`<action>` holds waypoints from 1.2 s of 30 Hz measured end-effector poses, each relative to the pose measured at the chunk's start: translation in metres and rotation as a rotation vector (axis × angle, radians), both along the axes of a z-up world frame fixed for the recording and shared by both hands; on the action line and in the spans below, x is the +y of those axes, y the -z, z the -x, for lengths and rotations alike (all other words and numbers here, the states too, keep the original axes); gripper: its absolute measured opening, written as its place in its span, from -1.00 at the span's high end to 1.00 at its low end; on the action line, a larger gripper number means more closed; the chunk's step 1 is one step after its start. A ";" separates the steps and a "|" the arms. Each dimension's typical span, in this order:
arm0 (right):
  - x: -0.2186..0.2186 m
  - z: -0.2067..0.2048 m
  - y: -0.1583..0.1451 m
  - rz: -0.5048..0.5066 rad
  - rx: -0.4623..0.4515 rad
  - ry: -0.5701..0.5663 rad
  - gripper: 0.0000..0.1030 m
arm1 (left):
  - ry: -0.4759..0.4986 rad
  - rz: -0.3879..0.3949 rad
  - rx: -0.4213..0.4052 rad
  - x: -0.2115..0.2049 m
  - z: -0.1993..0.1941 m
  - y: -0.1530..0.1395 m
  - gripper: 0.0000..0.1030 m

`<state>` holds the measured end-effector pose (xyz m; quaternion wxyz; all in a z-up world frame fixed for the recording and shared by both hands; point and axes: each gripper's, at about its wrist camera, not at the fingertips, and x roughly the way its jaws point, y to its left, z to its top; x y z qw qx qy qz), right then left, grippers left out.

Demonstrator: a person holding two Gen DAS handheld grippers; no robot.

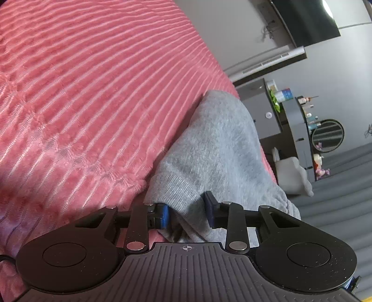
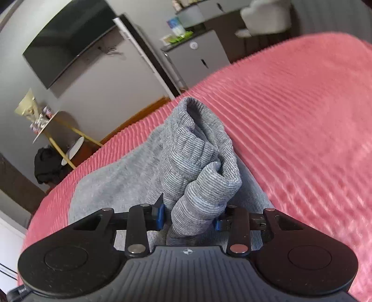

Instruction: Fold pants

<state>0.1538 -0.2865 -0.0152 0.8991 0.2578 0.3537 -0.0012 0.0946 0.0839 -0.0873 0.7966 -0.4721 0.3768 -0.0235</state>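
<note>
The right claw (image 2: 189, 215) pinches a ribbed cuff of the grey sweatpants (image 2: 200, 158) at lower centre — lifted for folding. The left claw (image 1: 186, 209) grips another edge, keeping them taut over the pink bedspread (image 1: 93, 93).

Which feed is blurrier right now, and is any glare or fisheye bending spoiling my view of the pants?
Right wrist view: motion blur smears the bedspread at right, while the pants in the right claw stay sharp. Left wrist view: steadier, pants readable in the left claw; a small bright glare spot sits on the TV, away from the pants; fisheye curves the bedspread's stripes in both.
</note>
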 end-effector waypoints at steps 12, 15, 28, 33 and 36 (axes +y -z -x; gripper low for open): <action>-0.025 0.025 -0.001 -0.098 -0.126 -0.027 0.26 | 0.019 -0.088 -0.064 -0.001 0.019 -0.015 0.60; -0.028 0.022 0.019 0.029 -0.012 0.021 -0.05 | 0.023 -0.153 -0.011 -0.007 0.018 -0.009 0.40; -0.089 0.041 0.074 -0.587 0.067 0.061 -0.41 | -0.016 -0.147 -0.073 -0.015 0.044 -0.032 0.02; -0.097 0.033 0.056 -0.369 0.084 0.034 -0.37 | -0.038 -0.303 -0.094 -0.001 0.040 -0.062 -0.19; -0.097 0.039 0.024 -0.151 0.054 0.017 -0.38 | 0.028 -0.399 -0.140 -0.001 0.020 -0.083 -0.20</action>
